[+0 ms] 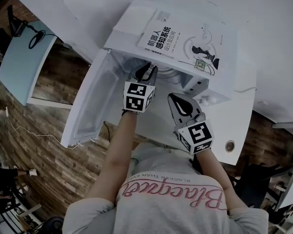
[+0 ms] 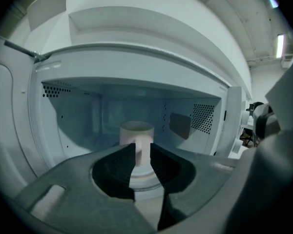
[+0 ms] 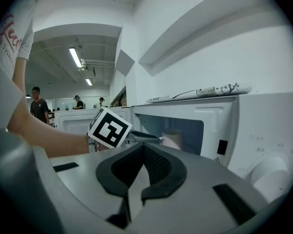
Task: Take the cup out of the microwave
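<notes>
Since the white microwave [image 1: 216, 87] has its door [image 1: 85, 108] swung wide open to the left, the opening part looks sorted and we're at the grab itself. There's a book [image 1: 185, 43] lying flat on top of the oven, which doesn't matter for this job.

The left gripper [image 1: 147, 71] is reaching into the cavity, and in the left gripper view its jaws are pulled in to a narrow slot with the handle of the cup [image 2: 136, 133] filling that slot. To me that reads as clamped on the handle, though I wouldn't swear how firm the bite is. The right gripper [image 1: 173, 98] hangs out front, near the control side of the oven, with its jaws pressed together and nothing in them.

The pale cup stands upright, about the middle of the cavity, sitting on the turntable plate [image 2: 145, 180], handle turned toward the opening. So it isn't out yet.

Next move, I reckon: lift it just clear of the plate and draw it straight back through the opening, keeping it level. A handle-only hold could let the cup swing or tip, so go slow. Can't see whether there's anything inside it.
</notes>
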`<action>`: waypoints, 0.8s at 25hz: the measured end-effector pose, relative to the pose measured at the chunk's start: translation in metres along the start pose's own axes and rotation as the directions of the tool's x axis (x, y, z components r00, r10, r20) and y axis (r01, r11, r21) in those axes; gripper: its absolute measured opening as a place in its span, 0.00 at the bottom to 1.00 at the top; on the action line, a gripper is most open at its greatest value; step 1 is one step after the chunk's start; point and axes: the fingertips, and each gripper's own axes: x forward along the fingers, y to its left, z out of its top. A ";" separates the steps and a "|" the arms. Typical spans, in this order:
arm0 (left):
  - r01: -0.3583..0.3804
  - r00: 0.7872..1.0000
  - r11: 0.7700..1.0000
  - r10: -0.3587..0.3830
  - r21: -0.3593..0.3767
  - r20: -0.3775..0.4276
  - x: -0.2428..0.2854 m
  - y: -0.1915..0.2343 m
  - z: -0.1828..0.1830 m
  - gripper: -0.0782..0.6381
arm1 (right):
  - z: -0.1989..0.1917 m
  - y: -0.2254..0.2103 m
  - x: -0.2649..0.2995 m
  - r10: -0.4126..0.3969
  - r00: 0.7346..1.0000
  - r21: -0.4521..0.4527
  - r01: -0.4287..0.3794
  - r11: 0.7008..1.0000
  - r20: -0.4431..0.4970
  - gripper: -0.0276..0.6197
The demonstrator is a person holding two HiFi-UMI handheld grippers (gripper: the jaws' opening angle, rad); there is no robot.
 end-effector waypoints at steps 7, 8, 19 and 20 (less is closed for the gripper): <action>0.021 0.999 1.000 -0.021 0.002 -0.027 0.024 0.006 -0.002 0.22 | 0.001 -0.008 0.013 -0.011 1.000 0.010 0.011 1.000 -0.006 0.06; 0.021 0.999 1.000 -0.021 0.003 -0.030 0.026 0.007 -0.003 0.22 | 0.001 -0.009 0.014 -0.011 1.000 0.010 0.011 1.000 -0.007 0.06; 0.004 1.000 1.000 -0.003 0.019 -0.025 0.035 0.012 -0.006 0.18 | -0.003 -0.014 0.015 -0.028 0.999 0.007 0.028 1.000 -0.023 0.06; 0.002 1.000 1.000 -0.001 0.021 -0.024 0.035 0.012 -0.006 0.18 | -0.004 -0.014 0.014 -0.030 0.999 0.007 0.030 1.000 -0.024 0.06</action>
